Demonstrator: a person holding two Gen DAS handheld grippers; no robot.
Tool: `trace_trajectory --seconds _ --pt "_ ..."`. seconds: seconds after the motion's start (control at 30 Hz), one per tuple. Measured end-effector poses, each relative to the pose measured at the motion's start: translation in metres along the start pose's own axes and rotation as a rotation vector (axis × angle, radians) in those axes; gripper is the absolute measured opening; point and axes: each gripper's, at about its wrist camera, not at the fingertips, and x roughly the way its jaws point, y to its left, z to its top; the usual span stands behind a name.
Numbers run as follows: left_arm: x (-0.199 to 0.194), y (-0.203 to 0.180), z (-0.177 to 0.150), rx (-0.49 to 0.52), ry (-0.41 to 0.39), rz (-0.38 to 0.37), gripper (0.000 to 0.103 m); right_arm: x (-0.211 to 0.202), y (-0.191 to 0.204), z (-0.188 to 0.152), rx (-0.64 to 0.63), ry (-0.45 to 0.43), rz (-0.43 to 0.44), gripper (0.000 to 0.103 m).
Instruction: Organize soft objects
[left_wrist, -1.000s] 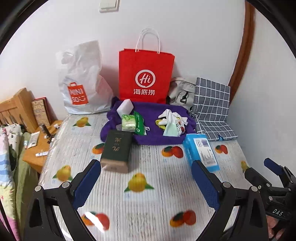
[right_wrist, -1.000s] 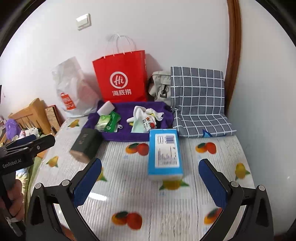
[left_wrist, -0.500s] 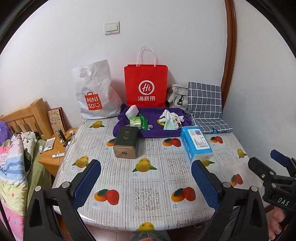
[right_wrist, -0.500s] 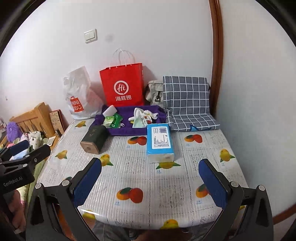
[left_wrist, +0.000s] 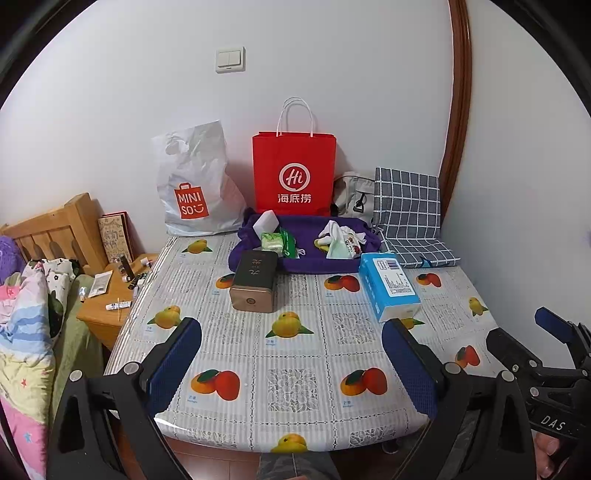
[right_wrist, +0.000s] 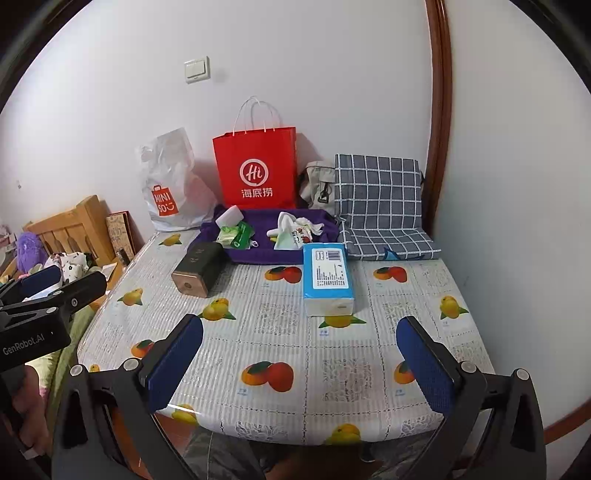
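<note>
Both sets of jaws spread wide, nothing between them: left gripper and right gripper low in frame, hovering over the near edge of the table, well apart from everything to sort. Blue tissue pack at centre right, lying flat near the dark box at centre left. Farther up, purple cloth tray with white block, green packets and crumpled white cloth inside. Red paper bag, white plastic bag, checked cushion against the wall. Risks, as judgement: soft pack squashing or slipping from a shallow pinch; loose cloth snagging neighbours; long reach knocking the box; slick table cover letting things slide.
</note>
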Motion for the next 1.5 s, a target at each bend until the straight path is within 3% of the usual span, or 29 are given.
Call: trace_trajectory --seconds 1.5 --pt "-0.0040 -0.0041 -0.0032 0.004 -0.003 -0.007 0.099 -0.0093 -0.0001 -0.0040 0.005 -0.018 0.025 0.103"
